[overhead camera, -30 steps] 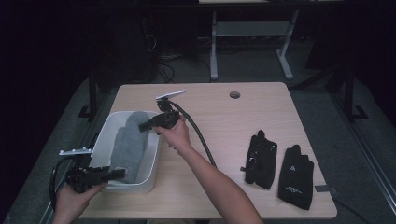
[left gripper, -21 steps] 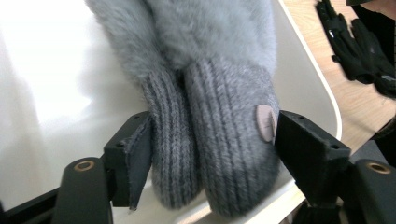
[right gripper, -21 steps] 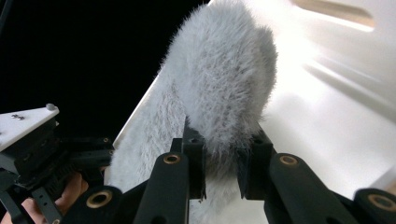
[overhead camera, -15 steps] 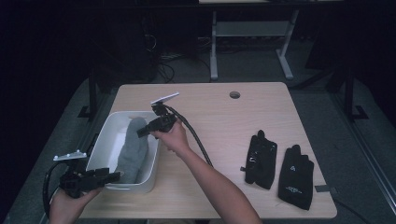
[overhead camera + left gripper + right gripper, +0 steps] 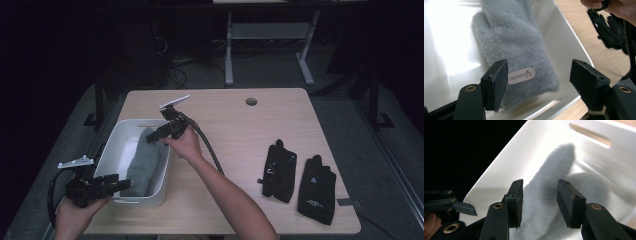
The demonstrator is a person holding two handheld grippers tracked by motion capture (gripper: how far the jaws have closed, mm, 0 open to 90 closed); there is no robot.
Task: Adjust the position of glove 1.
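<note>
A grey fuzzy glove [image 5: 144, 161] lies in the white bin [image 5: 113, 148] at the table's left, its label patch [image 5: 521, 74] facing up. My right gripper [image 5: 151, 136] hangs over the bin's far right rim. Its jaws have just been opening and now stand apart above the glove's fingers [image 5: 541, 195], pads off the fur. My left gripper [image 5: 124, 183] reaches in over the bin's near end, jaws wide apart on either side of the glove's cuff [image 5: 524, 82] without touching it. In the right gripper view, the left gripper [image 5: 464, 208] shows at the lower left.
Two black gloves [image 5: 279, 170] [image 5: 316, 190] lie side by side on the wooden table [image 5: 240, 135] at the right. A round cable hole [image 5: 251, 101] sits near the far edge. The right gripper's cable [image 5: 207, 147] trails across the table's middle.
The right gripper's jaws have opened and let go of the grey glove, which now lies flat in the bin. Neither hand has shifted much.
</note>
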